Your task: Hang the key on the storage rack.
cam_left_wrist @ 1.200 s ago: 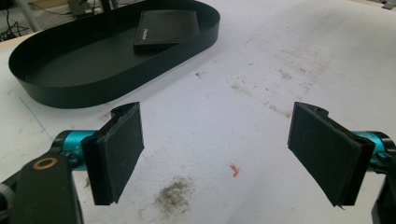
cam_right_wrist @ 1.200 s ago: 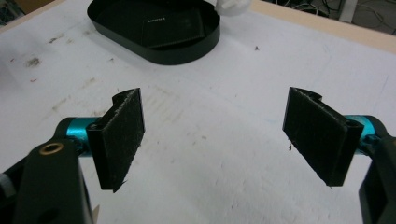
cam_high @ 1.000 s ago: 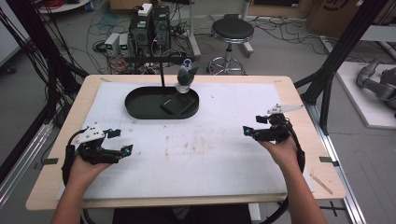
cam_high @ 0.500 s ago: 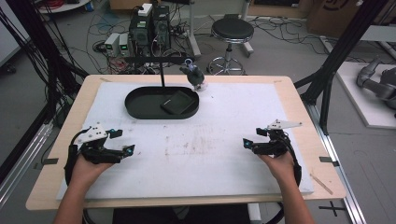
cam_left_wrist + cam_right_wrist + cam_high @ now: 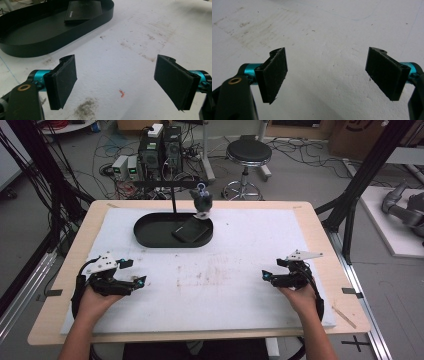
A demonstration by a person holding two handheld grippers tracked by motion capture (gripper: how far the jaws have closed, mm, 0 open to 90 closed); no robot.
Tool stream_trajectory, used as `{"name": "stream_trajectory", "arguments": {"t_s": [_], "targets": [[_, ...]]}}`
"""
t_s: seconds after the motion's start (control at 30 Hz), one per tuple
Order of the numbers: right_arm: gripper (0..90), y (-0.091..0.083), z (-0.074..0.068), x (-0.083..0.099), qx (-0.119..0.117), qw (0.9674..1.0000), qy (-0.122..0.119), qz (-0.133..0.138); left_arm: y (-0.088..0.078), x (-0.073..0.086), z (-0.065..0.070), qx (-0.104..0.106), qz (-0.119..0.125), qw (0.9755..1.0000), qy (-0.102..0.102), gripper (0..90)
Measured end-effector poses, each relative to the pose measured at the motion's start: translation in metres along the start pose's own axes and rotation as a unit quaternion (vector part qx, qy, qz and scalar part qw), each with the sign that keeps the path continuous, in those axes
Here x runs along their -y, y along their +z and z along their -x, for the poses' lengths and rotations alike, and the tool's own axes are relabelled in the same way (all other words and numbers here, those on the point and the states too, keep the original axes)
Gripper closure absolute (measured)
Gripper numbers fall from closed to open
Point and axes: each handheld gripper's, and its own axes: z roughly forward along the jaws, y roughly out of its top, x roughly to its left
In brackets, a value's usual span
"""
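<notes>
Both grippers have drawn back toward the person's edge of the desk since the earlier frames, the right one most, and the small grey object (image 5: 201,200) hanging from the stand's crossbar has swung from over the tray's far right rim to a spot slightly further back. That hanging object, with a blue loop at its top, sits well ahead of the left gripper (image 5: 141,281) and far ahead and across from the right gripper (image 5: 265,276). Just below it lies the black oval tray (image 5: 150,236) holding a flat black wallet (image 5: 83,10), ahead of the left fingers (image 5: 65,80) and well apart from them. Both sets of fingers stand wide open and hold nothing; the right fingers (image 5: 274,75) hover over bare stained white mat (image 5: 324,37). From here I judge the risk is a reach that knocks the free-hanging object into swinging, or clips the stand's thin post, so the grasp misses. What the object is stays hard to make out at this size, and how it hooks on I cannot tell
</notes>
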Motion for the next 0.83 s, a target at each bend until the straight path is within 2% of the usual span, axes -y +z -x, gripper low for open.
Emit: {"name": "stream_trajectory", "arguments": {"t_s": [0.83], "targets": [[18.2, 0.0017, 0.0016, 0.0006, -0.001, 1.0, 0.007, -0.004, -0.0018, -0.0015, -0.0013, -0.008, 0.001, 1.0, -0.005, 18.2]]}}
